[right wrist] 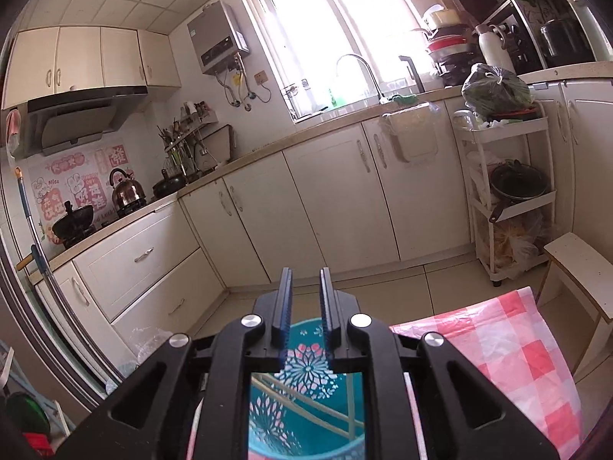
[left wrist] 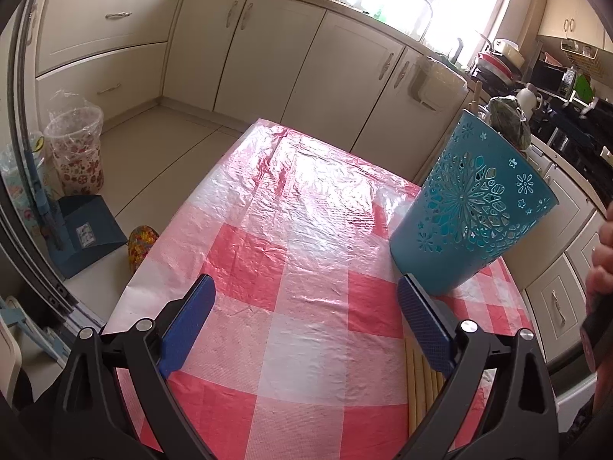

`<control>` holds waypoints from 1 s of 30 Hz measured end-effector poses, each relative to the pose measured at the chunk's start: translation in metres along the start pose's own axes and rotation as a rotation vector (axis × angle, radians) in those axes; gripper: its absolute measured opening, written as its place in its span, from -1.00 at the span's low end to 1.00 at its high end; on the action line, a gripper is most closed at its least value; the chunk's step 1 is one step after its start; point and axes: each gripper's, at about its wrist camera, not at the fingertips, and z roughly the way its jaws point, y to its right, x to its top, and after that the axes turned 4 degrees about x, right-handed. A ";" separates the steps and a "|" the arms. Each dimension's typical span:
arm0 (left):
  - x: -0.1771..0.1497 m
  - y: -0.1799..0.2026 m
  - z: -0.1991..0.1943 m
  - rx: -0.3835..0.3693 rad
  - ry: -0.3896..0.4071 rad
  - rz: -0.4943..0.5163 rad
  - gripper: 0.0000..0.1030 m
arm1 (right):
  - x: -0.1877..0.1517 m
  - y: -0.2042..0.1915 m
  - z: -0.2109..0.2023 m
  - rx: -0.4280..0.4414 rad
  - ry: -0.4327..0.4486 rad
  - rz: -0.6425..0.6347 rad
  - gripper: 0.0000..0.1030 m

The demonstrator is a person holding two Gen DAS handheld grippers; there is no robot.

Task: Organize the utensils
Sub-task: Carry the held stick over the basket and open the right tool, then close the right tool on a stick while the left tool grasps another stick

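Your left gripper (left wrist: 302, 326) hovers low over the counter (left wrist: 291, 230), pointing forward along its red-and-white checked plastic cover. Its blue-padded jaws stand wide apart and hold nothing. Just ahead of the right-hand jaw stands a teal utensil holder (left wrist: 475, 207) with cut-out flower patterns, resting on the counter near its right edge and appearing tilted in the fisheye view. A wooden handle tip (left wrist: 476, 94) pokes up above its rim. Pale wooden chopsticks (left wrist: 421, 395) lie on the counter beneath the right-hand jaw, partly hidden by it. At the far right edge of this view, your right hand (left wrist: 601, 260) shows, gripping a dark handle.

Your right gripper (right wrist: 305, 306) is held higher, directly above the teal utensil holder, pointing out across the kitchen. Its jaws are nearly closed, with a narrow gap between them and nothing in that gap. Looking down between the gripper's arms, you see into the holder, where thin wooden sticks (right wrist: 306, 398) lean across the inside.

Around you, cream cabinets (right wrist: 325, 199) line the wall ahead. A lined bin (left wrist: 76, 149) and a blue dustpan (left wrist: 86, 234) sit on the floor to the left. A white rolling shelf rack (right wrist: 509, 191) stands to the right, with a stool (right wrist: 578, 268) beside the counter.
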 end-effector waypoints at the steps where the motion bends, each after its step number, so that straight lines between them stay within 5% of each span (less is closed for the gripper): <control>1: 0.000 0.000 0.000 0.001 0.000 0.000 0.78 | -0.006 0.001 -0.014 -0.003 -0.002 -0.005 -0.55; 6: 0.000 -0.001 0.000 0.005 -0.002 -0.001 0.78 | -0.067 -0.004 -0.058 -0.053 -0.154 -0.046 -0.44; 10: 0.000 0.000 0.000 0.010 -0.001 0.002 0.79 | -0.136 -0.004 -0.057 -0.045 -0.383 -0.030 -0.44; 14: 0.000 -0.001 0.001 0.013 -0.005 -0.002 0.80 | -0.171 -0.012 -0.037 -0.046 -0.523 -0.045 -0.53; 22: 0.000 -0.002 0.001 0.014 -0.008 -0.007 0.80 | -0.191 -0.017 -0.012 -0.147 -0.616 -0.118 -0.60; 30: 0.000 -0.002 0.002 0.013 -0.010 -0.005 0.81 | -0.190 -0.013 -0.003 -0.151 -0.643 -0.190 -0.77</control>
